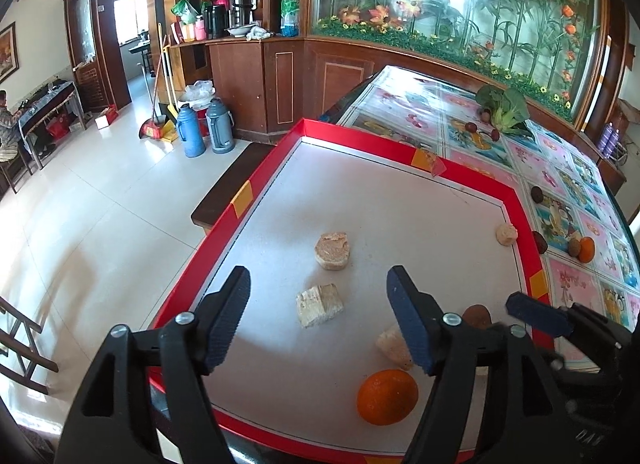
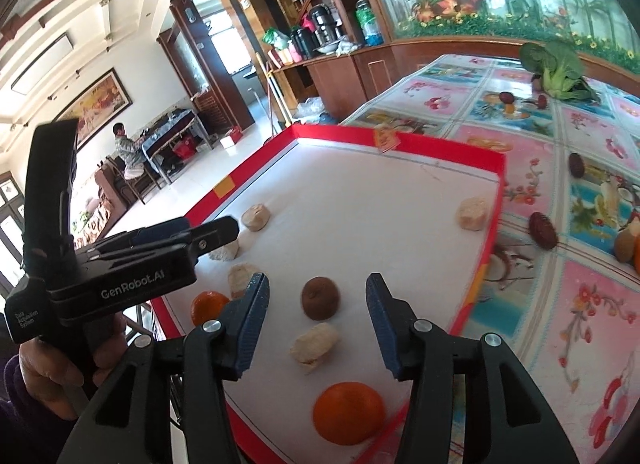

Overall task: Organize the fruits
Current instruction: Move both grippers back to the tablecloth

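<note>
Both tongs apart, empty. Right gripper (image 2: pixel 316 324) hovers over round brown fruit (image 2: pixel 320 298) in red-rimmed white tray (image 2: pixel 486 260). Descend straight, straddle fruit, avoid pale chunk (image 2: pixel 314 346), close gently. Left gripper (image 1: pixel 318 320) idle.

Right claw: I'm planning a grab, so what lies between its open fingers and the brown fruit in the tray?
Right wrist view: only bare white tray floor separates the right claw from the brown fruit, which sits in the gap; a beige chunk lies nearer the camera.
</note>
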Motion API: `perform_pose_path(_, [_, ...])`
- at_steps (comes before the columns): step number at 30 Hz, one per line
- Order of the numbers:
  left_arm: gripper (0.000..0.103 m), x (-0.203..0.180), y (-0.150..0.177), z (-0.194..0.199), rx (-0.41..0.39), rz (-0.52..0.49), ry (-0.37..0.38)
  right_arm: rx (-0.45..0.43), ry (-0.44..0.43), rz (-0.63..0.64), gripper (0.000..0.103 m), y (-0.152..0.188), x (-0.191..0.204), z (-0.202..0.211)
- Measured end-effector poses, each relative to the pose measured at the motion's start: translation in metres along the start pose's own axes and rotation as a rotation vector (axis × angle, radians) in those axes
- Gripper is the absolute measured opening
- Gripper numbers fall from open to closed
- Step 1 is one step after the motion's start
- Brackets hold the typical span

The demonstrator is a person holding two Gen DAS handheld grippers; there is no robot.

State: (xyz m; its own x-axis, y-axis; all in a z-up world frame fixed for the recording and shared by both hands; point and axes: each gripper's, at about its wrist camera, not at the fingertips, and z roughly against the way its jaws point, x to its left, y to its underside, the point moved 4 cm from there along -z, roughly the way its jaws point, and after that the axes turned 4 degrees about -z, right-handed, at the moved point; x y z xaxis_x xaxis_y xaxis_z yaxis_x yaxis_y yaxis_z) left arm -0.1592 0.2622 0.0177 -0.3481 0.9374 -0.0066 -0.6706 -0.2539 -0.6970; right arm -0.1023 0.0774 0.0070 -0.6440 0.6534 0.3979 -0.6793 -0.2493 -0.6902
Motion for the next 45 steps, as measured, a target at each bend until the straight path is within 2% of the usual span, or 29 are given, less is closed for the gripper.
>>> perform_pose_path(13, [0.086, -0.014, 0.002, -0.001, 0.023, -0.035, -0.022, -0.102, 0.097, -0.087, 0.052, -0.011, -0.057, 0.041])
perform_pose_path(27, [0.087, -0.023, 0.008, -0.002, 0.042, -0.057, -0.019, -0.150, 0.257, -0.124, 0.052, -0.007, -0.114, 0.082])
perform_pose_path(37, [0.087, -0.036, 0.010, -0.005, 0.055, -0.083, -0.015, -0.139, 0.383, -0.188, 0.052, 0.000, -0.165, 0.109])
perform_pose_path(45, [0.087, -0.050, 0.009, -0.003, 0.051, -0.110, -0.015, -0.141, 0.424, -0.201, 0.053, 0.002, -0.180, 0.119])
